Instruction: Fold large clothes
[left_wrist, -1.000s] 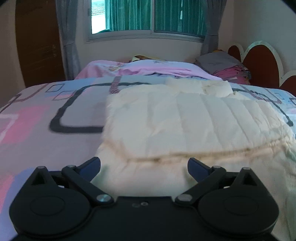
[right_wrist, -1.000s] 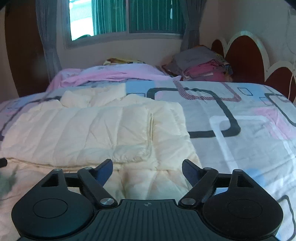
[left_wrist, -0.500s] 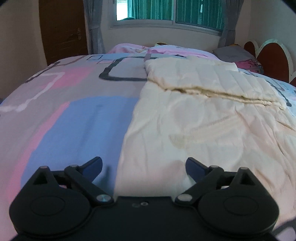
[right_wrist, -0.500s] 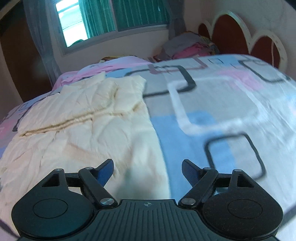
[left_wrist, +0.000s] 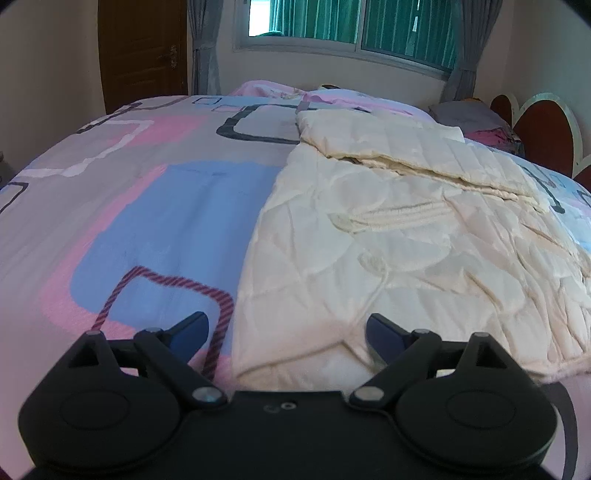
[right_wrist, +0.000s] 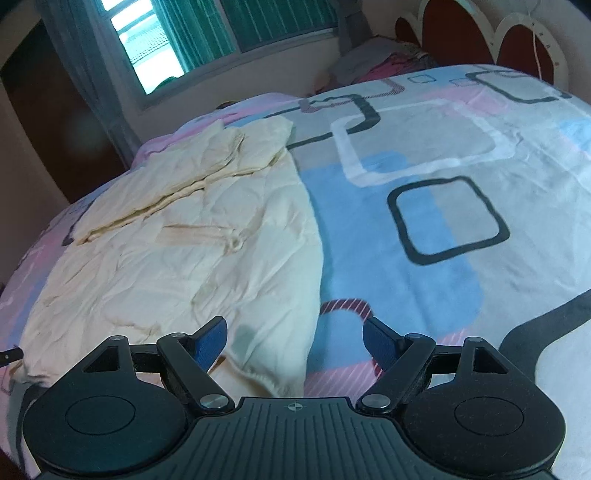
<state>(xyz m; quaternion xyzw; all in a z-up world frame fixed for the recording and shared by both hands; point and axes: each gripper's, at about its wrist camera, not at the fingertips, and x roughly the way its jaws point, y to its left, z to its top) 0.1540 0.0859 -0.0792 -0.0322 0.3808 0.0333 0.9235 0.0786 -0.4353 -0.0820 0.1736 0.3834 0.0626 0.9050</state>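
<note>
A large cream quilted garment (left_wrist: 388, 240) lies spread on the bed, its far part folded over on itself (left_wrist: 399, 147). In the left wrist view my left gripper (left_wrist: 286, 332) hovers over the garment's near left corner; its jaws are closing but stand wide, and the pads touch nothing. The right wrist view shows the same garment (right_wrist: 177, 251) with my right gripper (right_wrist: 295, 339) open above its near right corner (right_wrist: 273, 376), the cloth edge lying below the gap between the blue pads.
The bedspread (left_wrist: 147, 221) has pink, blue and grey squares. Folded bedding and clothes (left_wrist: 476, 122) are piled at the far side by the wooden headboard (left_wrist: 543, 136). A window with green curtains (left_wrist: 351, 26) and a brown door (left_wrist: 144, 51) stand behind.
Both grippers have drawn back from the folded far part toward the garment's near corners, the left to the left edge, the right to the right edge. The garment has not moved.
</note>
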